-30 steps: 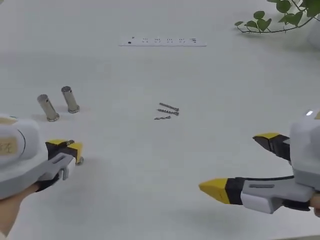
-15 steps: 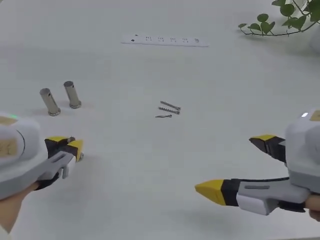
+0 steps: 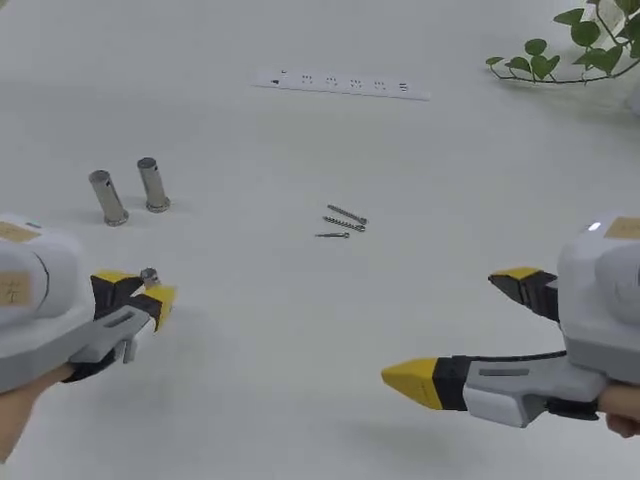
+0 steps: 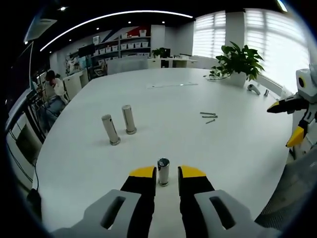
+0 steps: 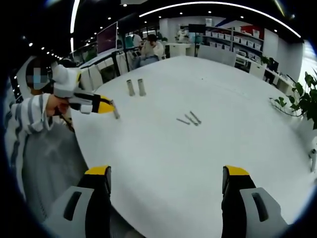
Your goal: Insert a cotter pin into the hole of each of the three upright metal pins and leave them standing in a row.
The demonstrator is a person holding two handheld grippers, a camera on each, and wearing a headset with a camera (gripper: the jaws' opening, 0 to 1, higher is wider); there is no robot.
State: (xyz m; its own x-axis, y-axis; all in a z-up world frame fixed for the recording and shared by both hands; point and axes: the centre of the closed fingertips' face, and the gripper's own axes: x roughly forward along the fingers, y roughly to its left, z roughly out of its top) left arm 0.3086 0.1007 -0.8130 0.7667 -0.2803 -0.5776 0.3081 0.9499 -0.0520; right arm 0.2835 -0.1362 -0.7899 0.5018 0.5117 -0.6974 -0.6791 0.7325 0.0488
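Two metal pins (image 3: 107, 197) (image 3: 153, 185) stand upright side by side at the left of the white table, seen too in the left gripper view (image 4: 110, 129) (image 4: 129, 119). A third metal pin (image 4: 163, 171) stands between the yellow tips of my left gripper (image 3: 150, 290), which is shut on it. Three small cotter pins (image 3: 343, 222) lie loose together mid-table, also in the right gripper view (image 5: 188, 119). My right gripper (image 3: 462, 330) hovers wide open at the near right, nothing between its jaws, well short of the cotter pins.
A white power strip (image 3: 342, 85) lies at the far side of the table. A leafy plant (image 3: 585, 45) stands at the far right corner. The table's rounded near edge (image 5: 124, 208) runs just under the right gripper.
The head camera has shifted. Against the two standing pins, my left gripper and its pin have come slightly nearer to me. The right gripper stays wide open.
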